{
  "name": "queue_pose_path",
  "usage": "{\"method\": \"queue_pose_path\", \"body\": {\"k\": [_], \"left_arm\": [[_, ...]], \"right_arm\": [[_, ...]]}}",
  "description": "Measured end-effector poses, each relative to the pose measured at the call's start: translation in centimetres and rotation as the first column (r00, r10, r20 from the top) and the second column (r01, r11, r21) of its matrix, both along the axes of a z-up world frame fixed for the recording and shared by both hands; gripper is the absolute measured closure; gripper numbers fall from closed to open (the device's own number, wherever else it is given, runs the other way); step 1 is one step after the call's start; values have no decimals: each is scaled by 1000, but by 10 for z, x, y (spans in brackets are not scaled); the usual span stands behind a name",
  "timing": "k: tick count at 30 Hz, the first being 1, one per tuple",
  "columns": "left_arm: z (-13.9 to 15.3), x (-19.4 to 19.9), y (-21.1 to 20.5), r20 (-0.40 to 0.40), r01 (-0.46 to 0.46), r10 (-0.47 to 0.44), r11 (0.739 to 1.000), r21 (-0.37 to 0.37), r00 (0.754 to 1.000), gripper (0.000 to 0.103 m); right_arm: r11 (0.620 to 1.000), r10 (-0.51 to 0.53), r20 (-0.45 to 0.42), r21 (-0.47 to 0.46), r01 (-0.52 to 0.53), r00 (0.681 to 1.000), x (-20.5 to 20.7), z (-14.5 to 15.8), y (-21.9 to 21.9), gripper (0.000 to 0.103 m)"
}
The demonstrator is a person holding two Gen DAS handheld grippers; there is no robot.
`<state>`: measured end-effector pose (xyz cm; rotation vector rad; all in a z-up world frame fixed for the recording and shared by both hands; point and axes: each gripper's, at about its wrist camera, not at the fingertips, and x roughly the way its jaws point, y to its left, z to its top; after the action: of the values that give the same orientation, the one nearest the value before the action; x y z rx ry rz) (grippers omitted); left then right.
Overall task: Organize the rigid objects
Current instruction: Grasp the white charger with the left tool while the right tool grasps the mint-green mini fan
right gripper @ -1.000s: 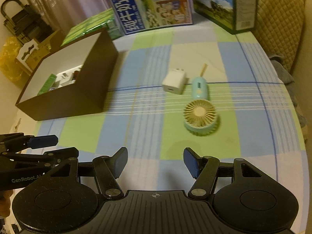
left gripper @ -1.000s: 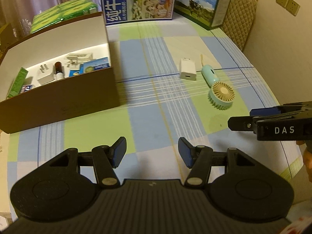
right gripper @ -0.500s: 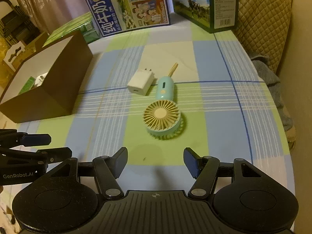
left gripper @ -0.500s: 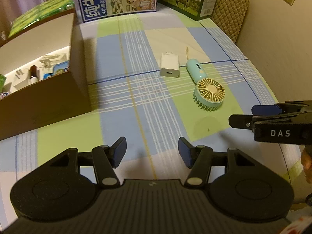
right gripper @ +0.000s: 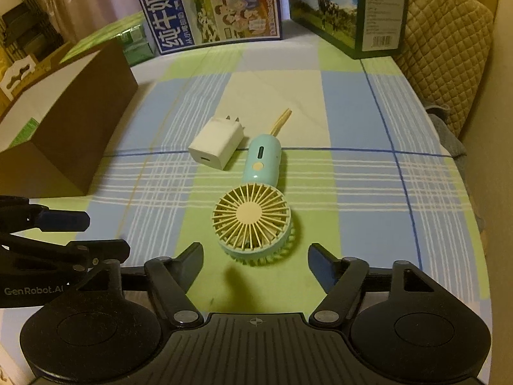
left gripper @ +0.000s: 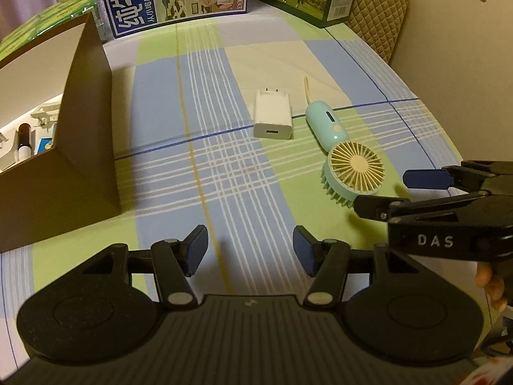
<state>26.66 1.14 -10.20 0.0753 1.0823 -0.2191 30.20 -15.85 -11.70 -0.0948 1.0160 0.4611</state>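
Note:
A mint hand-held fan [right gripper: 253, 218] with a cream grille lies flat on the checked tablecloth, its handle pointing away. A white charger [right gripper: 216, 142] lies just left of the handle. My right gripper [right gripper: 256, 252] hovers right at the fan's head. Its jaws are opening, with nothing pressed between the pads. In the left wrist view the fan [left gripper: 349, 160] and charger [left gripper: 273, 115] lie ahead and to the right. My left gripper [left gripper: 249, 237] is open and empty over bare cloth. The right gripper [left gripper: 381, 192] reaches in from the right beside the fan head.
An open brown box [left gripper: 64, 160] with several small items inside stands at the left. Milk cartons [right gripper: 211, 6] and a green carton [right gripper: 362, 9] line the far edge. A quilted chair back [right gripper: 449, 48] stands at the far right. A wall runs along the right.
Both grippers have sunk and come closer to the fan and charger. The right gripper's jaws have spread wider. The left gripper's jaws have kept their width.

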Motion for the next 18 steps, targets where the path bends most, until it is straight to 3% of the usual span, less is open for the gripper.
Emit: {"method": "queue_pose_path", "body": {"k": [15, 17, 18], "left_arm": [[-13, 27, 3, 2, 13, -13, 1000, 1, 1000, 48], [-14, 29, 2, 3, 18, -18, 1000, 0, 1000, 48], [-15, 30, 2, 2, 21, -21, 1000, 1, 1000, 48]], "right_arm": [[995, 58, 66, -87, -53, 996, 20, -22, 23, 33], [995, 71, 70, -78, -66, 995, 20, -24, 23, 43], [994, 76, 75, -78, -70, 994, 20, -24, 23, 43]]}}
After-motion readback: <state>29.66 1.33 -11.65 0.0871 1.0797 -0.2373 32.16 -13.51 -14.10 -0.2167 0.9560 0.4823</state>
